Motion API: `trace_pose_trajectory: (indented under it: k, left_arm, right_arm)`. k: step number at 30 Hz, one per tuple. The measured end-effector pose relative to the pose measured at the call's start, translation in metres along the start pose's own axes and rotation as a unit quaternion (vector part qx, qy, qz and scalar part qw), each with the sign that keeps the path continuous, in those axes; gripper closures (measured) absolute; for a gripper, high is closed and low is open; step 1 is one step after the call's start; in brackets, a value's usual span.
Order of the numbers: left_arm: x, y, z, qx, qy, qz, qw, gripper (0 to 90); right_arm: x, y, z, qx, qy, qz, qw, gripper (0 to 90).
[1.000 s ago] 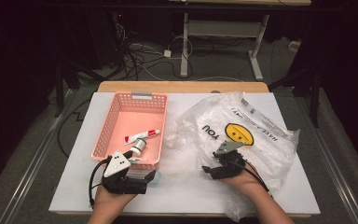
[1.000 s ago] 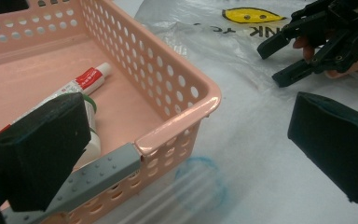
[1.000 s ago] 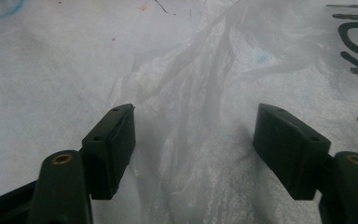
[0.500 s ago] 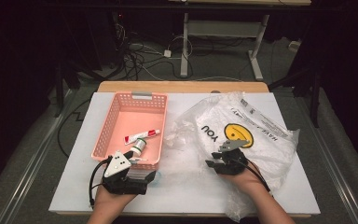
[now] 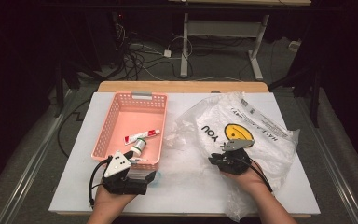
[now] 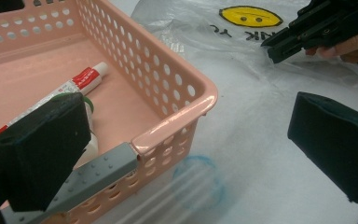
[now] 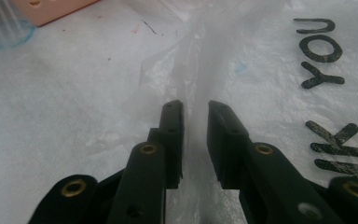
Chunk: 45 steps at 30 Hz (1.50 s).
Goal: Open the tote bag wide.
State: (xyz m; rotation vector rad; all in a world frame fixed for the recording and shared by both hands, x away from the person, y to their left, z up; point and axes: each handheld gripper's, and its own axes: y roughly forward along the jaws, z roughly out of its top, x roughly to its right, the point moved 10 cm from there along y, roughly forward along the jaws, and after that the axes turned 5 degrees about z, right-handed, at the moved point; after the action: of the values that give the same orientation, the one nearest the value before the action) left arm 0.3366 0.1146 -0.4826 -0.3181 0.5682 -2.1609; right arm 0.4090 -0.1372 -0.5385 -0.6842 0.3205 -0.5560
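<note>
My right claw (image 7: pixel 196 140) rests on the clear plastic bag (image 5: pixel 256 135), which lies spread over the counter (image 5: pixel 191 186) beneath and ahead of it. A raised fold of the bag's film (image 7: pixel 193 70) runs up between the two black jaws. The jaws have just been closing on it and now stand a narrow gap apart; I cannot tell whether the pads already press the film. In the right gripper view, the bag's black lettering (image 7: pixel 321 51) lies to the right of the claw. In the high view, the yellow smiley print (image 5: pixel 239 132) sits just beyond it.

My left claw (image 6: pixel 186 154) is released, its jaws spread wide. One jaw stands inside the near corner of the pink basket (image 6: pixel 177 79), the other outside it over the counter, so the basket's wall passes between them without touching either pad. Inside the basket, beyond the inner jaw, lie a red-and-white tube (image 6: pixel 72 84) and a small white bottle with a green ring (image 5: pixel 140 147). A clear cup with a blue rim (image 6: pixel 198 186) lies on the counter between the jaws, just outside the basket.
</note>
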Motion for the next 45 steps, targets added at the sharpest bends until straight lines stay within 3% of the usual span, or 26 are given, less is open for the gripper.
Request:
trace_pose_trajectory:
  k: [9, 15, 19, 23, 28, 31, 36, 45]
  left_arm:
    - [0.000, 0.000, 0.000, -0.003, 0.002, -0.001, 1.0000, 0.0]
    - [0.000, 0.000, 0.000, -0.002, 0.002, -0.001, 1.0000, 0.0]
    - [0.001, 0.000, -0.001, -0.004, 0.001, -0.001, 1.0000, 0.0]
    - [0.001, 0.001, -0.001, -0.004, 0.003, -0.002, 1.0000, 0.0]
    - [0.001, 0.000, 0.000, -0.002, 0.003, -0.002, 1.0000, 0.0]
    - [0.001, 0.000, -0.001, -0.002, 0.002, -0.002, 1.0000, 0.0]
    - [0.002, 0.001, -0.001, -0.003, 0.003, -0.003, 1.0000, 0.0]
    - [0.002, 0.001, -0.001, -0.002, 0.003, -0.005, 1.0000, 0.0]
  right_arm:
    - [0.004, -0.008, 0.003, 0.017, 0.003, -0.005, 0.9998, 82.3]
    - [0.003, 0.001, -0.004, -0.015, -0.009, -0.009, 0.9998, 67.7]
    - [0.001, 0.004, -0.008, -0.027, -0.020, -0.012, 0.9994, 64.8]
    - [0.000, 0.004, -0.008, -0.029, -0.029, -0.022, 0.9989, 71.8]
    - [-0.002, 0.005, -0.007, -0.026, -0.034, -0.018, 0.9989, 85.2]
    - [-0.002, 0.003, -0.005, -0.018, -0.032, -0.017, 0.9992, 90.0]
    - [-0.002, -0.005, 0.002, 0.010, -0.026, -0.009, 0.9996, 90.0]
    - [-0.002, -0.024, 0.017, 0.062, -0.022, -0.015, 0.9977, 90.0]
